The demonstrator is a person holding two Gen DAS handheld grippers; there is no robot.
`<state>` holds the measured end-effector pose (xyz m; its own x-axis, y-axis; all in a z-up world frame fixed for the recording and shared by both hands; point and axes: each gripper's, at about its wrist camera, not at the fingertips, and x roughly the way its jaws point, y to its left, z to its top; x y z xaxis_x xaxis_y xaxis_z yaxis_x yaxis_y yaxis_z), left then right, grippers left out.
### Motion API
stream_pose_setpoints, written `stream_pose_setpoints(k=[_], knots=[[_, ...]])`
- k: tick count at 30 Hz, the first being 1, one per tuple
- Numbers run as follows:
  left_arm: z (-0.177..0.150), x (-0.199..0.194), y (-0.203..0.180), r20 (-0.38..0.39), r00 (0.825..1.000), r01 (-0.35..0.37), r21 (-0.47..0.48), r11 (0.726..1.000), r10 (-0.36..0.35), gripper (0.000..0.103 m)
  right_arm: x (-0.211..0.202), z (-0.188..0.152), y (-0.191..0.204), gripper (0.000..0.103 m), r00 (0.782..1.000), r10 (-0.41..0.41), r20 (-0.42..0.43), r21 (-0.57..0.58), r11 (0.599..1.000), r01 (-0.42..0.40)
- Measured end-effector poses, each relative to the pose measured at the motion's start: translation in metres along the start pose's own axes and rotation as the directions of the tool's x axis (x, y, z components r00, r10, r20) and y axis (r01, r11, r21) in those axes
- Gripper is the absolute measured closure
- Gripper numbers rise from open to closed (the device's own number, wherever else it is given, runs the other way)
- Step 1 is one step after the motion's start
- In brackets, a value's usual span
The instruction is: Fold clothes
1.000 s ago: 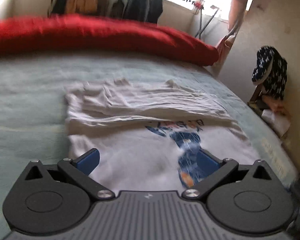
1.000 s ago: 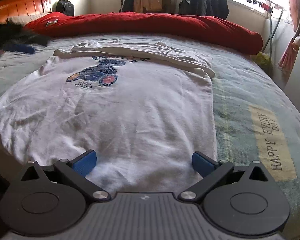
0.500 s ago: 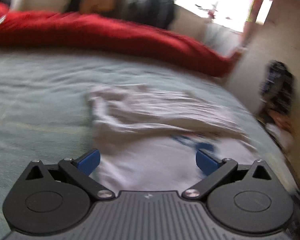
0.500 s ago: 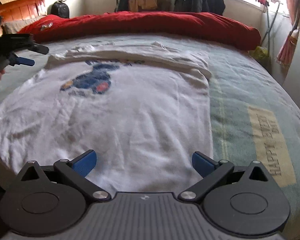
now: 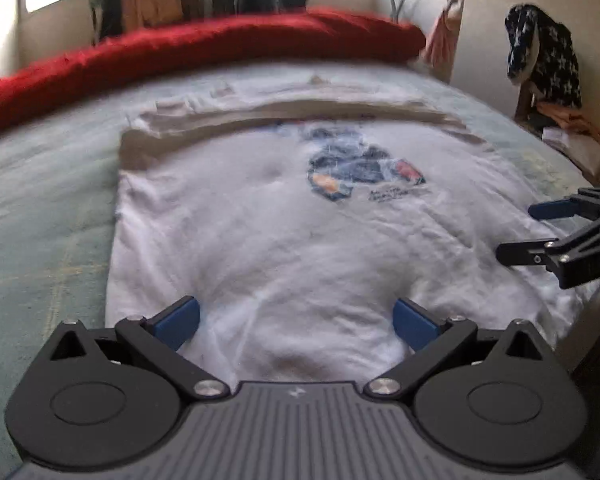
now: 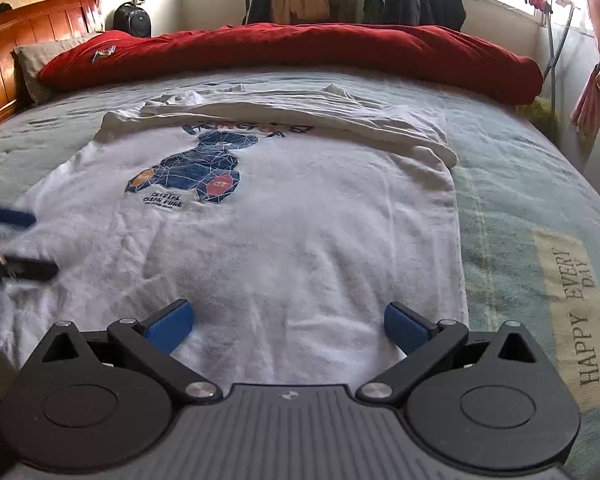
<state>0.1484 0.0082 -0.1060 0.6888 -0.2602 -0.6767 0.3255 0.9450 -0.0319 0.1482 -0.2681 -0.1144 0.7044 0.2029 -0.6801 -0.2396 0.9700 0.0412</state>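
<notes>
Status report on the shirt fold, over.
Both hand-held grippers, left and right, open, empty, at near hem. Shirt flat on bed, far end folded over. Nothing in the way.

A white T-shirt (image 6: 284, 240) lies flat on the bed (image 6: 520, 184), top edge folded over. The right gripper (image 6: 286, 318) hovers wide apart over its near hem; a red duvet (image 6: 300, 48) lies beyond.

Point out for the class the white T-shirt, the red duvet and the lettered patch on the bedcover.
white T-shirt (image 6: 300, 240): right wrist view, plain cloth below the print.
red duvet (image 6: 320, 50): right wrist view, middle of the roll.
lettered patch (image 6: 576, 320): right wrist view, among the words.
</notes>
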Motion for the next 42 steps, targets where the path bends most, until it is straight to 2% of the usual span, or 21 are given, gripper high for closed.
stream_pose_setpoints(k=[5, 11, 17, 22, 28, 31, 33, 39, 42], knots=[[-0.005, -0.009, -0.002, -0.019, 0.999, -0.038, -0.052, 0.998, 0.037, 0.001, 0.002, -0.002, -0.001, 0.000, 1.000, 0.001, -0.002, 0.018, 1.000, -0.001], [-0.018, -0.021, -0.009, -0.031, 0.998, -0.060, -0.042, 0.997, 0.059, 0.001, 0.001, -0.006, 0.001, 0.000, 1.000, -0.012, 0.008, -0.003, 1.000, 0.012], [-0.037, -0.040, -0.009, -0.032, 0.998, -0.061, -0.041, 0.997, 0.060, 0.001, -0.019, -0.024, 0.005, 0.000, 0.999, -0.030, 0.018, -0.065, 0.997, 0.031], [-0.041, -0.048, -0.007, -0.036, 0.998, -0.050, -0.045, 0.998, 0.049, 0.001, -0.043, -0.043, -0.001, 0.000, 1.000, -0.012, 0.021, -0.077, 0.997, 0.014], [-0.030, -0.057, -0.014, 0.032, 0.999, 0.017, -0.034, 0.999, -0.016, 0.001, -0.062, -0.037, 0.011, 0.000, 0.999, 0.007, 0.047, -0.118, 0.993, -0.001], [-0.036, -0.049, -0.020, -0.019, 0.999, 0.030, -0.033, 0.999, -0.031, 0.001, -0.054, -0.031, 0.025, 0.000, 0.998, 0.003, 0.056, -0.166, 0.986, 0.006], [-0.048, -0.050, -0.019, -0.036, 0.999, 0.011, -0.030, 1.000, -0.012, 0.001, -0.042, -0.033, 0.031, 0.000, 1.000, -0.018, 0.013, -0.182, 0.983, 0.020], [-0.057, -0.075, -0.011, -0.018, 1.000, 0.003, -0.035, 0.999, -0.003, 0.001, -0.035, -0.044, 0.016, 0.000, 1.000, 0.023, 0.010, -0.063, 0.998, -0.022], [-0.053, -0.078, -0.009, 0.021, 0.996, 0.083, -0.059, 0.995, -0.082, 0.001, -0.035, -0.045, 0.020, 0.000, 1.000, 0.007, 0.016, -0.074, 0.997, -0.006]])
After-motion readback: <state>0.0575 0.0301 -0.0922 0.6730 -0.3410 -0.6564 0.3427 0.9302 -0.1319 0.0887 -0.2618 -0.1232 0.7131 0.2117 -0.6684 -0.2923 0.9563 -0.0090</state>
